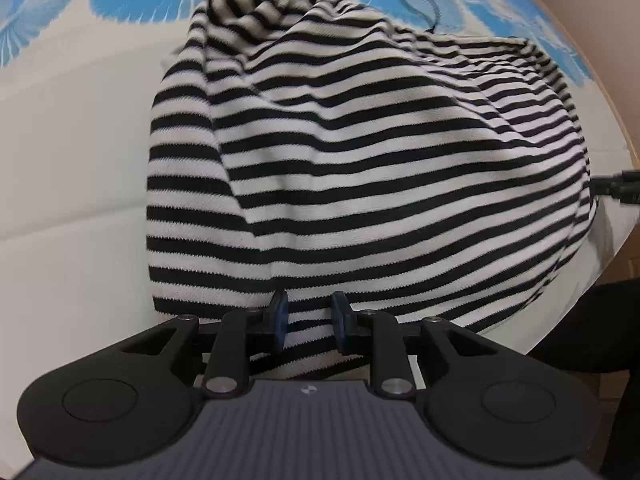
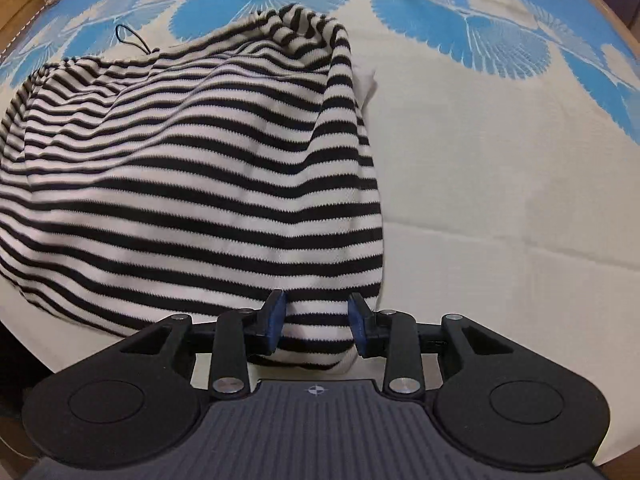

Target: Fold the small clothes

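one stripy top (image 1: 360, 152) on the bedspread (image 2: 500, 152) near edge, left gripper (image 1: 308, 322) and right gripper (image 2: 318, 326) both pinching its hem, one black loop (image 1: 420, 8) at the far end

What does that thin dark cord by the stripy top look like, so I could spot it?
Start at the blue-and-cream patterned cloth, then the black-and-white striped garment lying on it. At its far edge, a thin black cord loop pokes out onto the blue print: the only plain dark string there.

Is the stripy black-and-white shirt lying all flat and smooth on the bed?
No, the black-and-white striped knit garment is bunched up in wrinkled humps on the cream and blue patterned bedspread.
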Demonstrator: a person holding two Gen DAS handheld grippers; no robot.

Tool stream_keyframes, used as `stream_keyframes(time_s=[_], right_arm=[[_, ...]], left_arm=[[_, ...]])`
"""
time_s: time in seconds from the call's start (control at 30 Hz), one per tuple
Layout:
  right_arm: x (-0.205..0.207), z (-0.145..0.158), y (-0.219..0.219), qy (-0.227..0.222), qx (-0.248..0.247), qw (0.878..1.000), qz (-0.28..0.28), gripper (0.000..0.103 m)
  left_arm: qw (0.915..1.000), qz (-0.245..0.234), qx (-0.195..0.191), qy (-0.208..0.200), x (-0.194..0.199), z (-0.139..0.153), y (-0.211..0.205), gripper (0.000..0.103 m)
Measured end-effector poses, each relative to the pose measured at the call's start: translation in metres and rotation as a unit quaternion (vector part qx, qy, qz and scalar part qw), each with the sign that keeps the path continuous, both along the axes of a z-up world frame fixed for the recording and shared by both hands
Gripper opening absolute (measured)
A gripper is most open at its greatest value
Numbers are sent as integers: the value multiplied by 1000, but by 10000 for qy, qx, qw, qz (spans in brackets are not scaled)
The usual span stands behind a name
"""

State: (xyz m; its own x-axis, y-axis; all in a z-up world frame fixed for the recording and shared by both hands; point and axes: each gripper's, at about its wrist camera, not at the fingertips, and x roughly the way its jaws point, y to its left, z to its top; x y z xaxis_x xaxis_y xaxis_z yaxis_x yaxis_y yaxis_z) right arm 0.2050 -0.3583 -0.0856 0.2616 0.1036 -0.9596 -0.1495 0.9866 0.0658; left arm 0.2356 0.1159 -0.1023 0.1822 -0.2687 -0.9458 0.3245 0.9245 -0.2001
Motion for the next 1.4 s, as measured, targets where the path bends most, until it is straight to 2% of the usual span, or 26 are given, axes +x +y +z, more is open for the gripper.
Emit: stream_keyframes(time_s=[0.1, 0.17, 0.2, 0.27, 0.33, 0.4, 0.47, 0.53, 0.6, 0.67, 0.7, 0.77, 0.87, 1.03, 1.27, 1.4], right_arm=[[-2, 13, 0, -152, 287, 9994, -149, 36], [-5, 5, 4, 87, -39, 9999, -98, 36], [-7, -1, 6, 217, -260, 9994, -27, 39], [-9, -4, 10, 259, -455, 9986, 58, 41], [-9, 2, 7, 135, -477, 9988, -39, 41], [-14, 24, 5, -262, -481, 9983, -206, 41], [-20, 60, 1, -947, -402, 9939, -389, 42], [-28, 95, -6, -1615, -192, 9844, -665, 45], [-36, 119, -13, -2046, 130, 9743, -935, 52], [-47, 124, -19, -2322, 426, 9636, -1257, 54], [-51, 119, -21, -2355, 497, 9602, -1417, 55], [-42, 103, -24, -1855, 419, 9671, -1690, 52], [-38, 104, -32, -1983, 570, 9561, -2080, 52], [-34, 93, -32, -1742, 490, 9607, -2107, 53], [-36, 90, -31, -1752, 274, 9676, -1799, 53], [-34, 90, -35, -1757, 216, 9681, -1771, 53]], left_arm=[[9988, 325, -371, -71, -5, 12, 11, 26], [9982, 364, -447, -193, -10, 21, 16, 27], [9981, 426, -407, -156, -12, 20, 19, 27], [9980, 619, -21, 157, -11, 5, 25, 26], [9972, 715, -69, 193, -11, 5, 29, 27], [9957, 865, -310, -119, -13, 21, 37, 28], [9895, 1187, -732, -384, -16, 39, 55, 35], [9794, 1628, -1012, -643, -15, 52, 75, 45], [9683, 2091, -1036, -893, -13, 58, 85, 60], [9595, 2441, -1118, -846, -10, 51, 93, 62], [9609, 2451, -1110, -661, -7, 46, 93, 62], [9631, 2434, -1018, -531, -3, 41, 90, 62], [9622, 2514, -956, -436, 5, 36, 89, 64], [9623, 2606, -782, 7, 16, 15, 88, 66], [9625, 2571, -795, 351, 36, -7, 77, 67], [9675, 2381, -795, 310, 45, -10, 64, 67]])
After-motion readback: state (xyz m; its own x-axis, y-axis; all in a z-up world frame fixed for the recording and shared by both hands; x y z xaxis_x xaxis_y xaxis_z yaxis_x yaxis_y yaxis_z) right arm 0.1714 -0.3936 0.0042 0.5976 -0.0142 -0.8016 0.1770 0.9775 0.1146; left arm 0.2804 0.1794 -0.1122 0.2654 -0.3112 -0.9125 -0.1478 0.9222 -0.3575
